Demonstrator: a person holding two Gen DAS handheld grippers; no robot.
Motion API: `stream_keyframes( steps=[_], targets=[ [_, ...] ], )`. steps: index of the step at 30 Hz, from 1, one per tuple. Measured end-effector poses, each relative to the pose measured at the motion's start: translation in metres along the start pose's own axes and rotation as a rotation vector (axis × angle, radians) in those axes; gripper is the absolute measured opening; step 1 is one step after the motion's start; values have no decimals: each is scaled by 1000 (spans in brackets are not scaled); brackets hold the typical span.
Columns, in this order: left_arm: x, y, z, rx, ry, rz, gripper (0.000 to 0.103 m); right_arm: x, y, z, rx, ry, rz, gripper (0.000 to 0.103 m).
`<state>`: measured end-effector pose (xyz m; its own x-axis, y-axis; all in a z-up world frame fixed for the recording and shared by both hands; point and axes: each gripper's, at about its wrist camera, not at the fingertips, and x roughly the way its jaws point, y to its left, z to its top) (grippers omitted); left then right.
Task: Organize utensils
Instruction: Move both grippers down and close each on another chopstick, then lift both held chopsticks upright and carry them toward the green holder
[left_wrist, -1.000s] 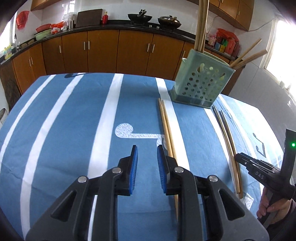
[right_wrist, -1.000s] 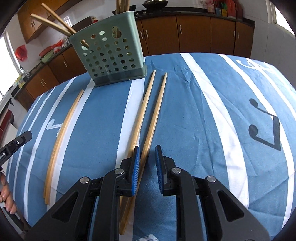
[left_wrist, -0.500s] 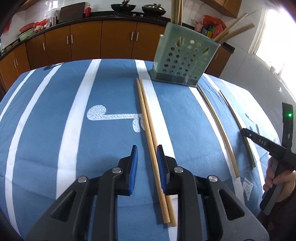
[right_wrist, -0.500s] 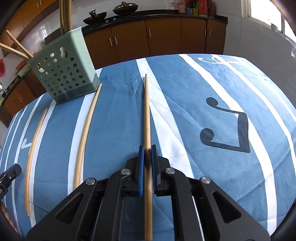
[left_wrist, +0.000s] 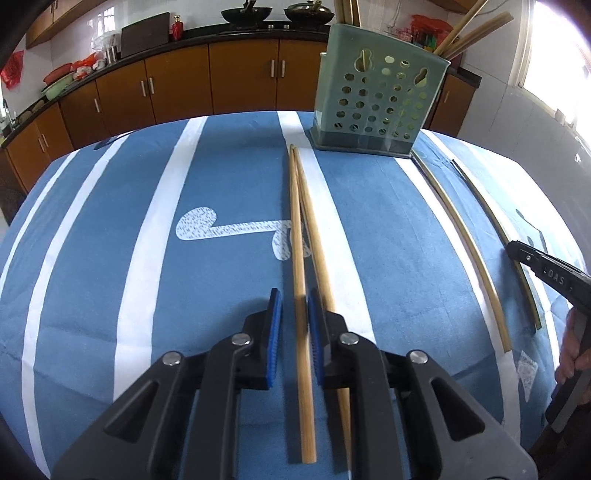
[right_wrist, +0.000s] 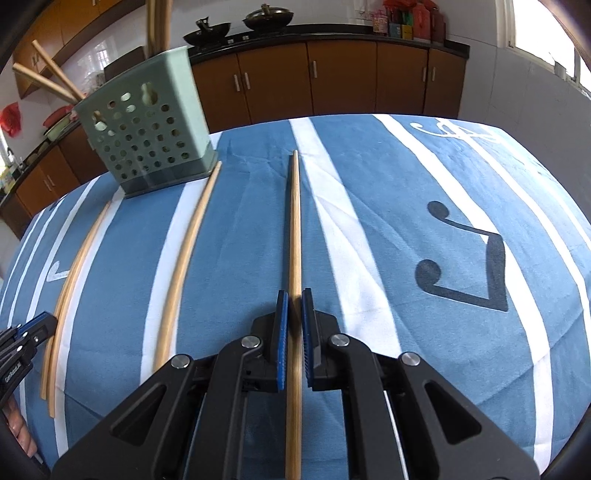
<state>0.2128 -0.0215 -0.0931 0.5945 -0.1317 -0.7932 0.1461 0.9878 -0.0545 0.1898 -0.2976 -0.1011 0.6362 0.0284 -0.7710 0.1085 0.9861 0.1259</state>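
Left wrist view: the table is covered with a blue cloth (left_wrist: 92, 258) that has white stripes and a white music note. Behind it stand brown kitchen cabinets (left_wrist: 177, 85) under a black counter with two woks, and a bright window is at the right. A green perforated utensil holder (left_wrist: 376, 107) stands at the far side of the cloth. Four chopsticks stick out of it, two upright and two leaning right. Four more chopsticks (left_wrist: 461, 236) lie on the cloth: two crossing in the middle and two apart at the right. The left gripper (left_wrist: 294, 299) has just been closing around one of the crossing pair (left_wrist: 295, 221). The stick lies against the right pad, and a small gap shows at the other pad. The right gripper (left_wrist: 517, 249) is at the right edge, with a hand (left_wrist: 576, 350) on it.

Right wrist view: the same cloth (right_wrist: 388, 258) shows here a dark music note. The holder (right_wrist: 147, 129) stands far left with the same four sticks in it. Four chopsticks are on the cloth. The right gripper (right_wrist: 293, 299) pinches one chopstick (right_wrist: 294, 221) tight between its blue pads. One (right_wrist: 192, 236) lies alone beside it, and two (right_wrist: 77, 266) lie together at the left, near the left gripper (right_wrist: 50, 321).
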Motion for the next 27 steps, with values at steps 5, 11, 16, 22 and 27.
stream_keyframes(
  steps=[5, 11, 16, 22, 27],
  targets=[
    [2, 20, 5, -70, -11, 47, 8, 1, 4, 1, -19, -3, 17, 8],
    [3, 56, 10, -150, -21, 59, 8, 5, 3, 6, -17, -11, 8, 8],
    [4, 62, 9, -151, -38, 46, 9, 6, 2, 6, -19, -13, 14, 8],
    [4, 63, 10, -162, -38, 36, 9, 6, 1, 6, -17, -12, 15, 8],
    [4, 63, 10, -163, -39, 34, 9, 6, 2, 6, -22, -13, 10, 8]
  ],
)
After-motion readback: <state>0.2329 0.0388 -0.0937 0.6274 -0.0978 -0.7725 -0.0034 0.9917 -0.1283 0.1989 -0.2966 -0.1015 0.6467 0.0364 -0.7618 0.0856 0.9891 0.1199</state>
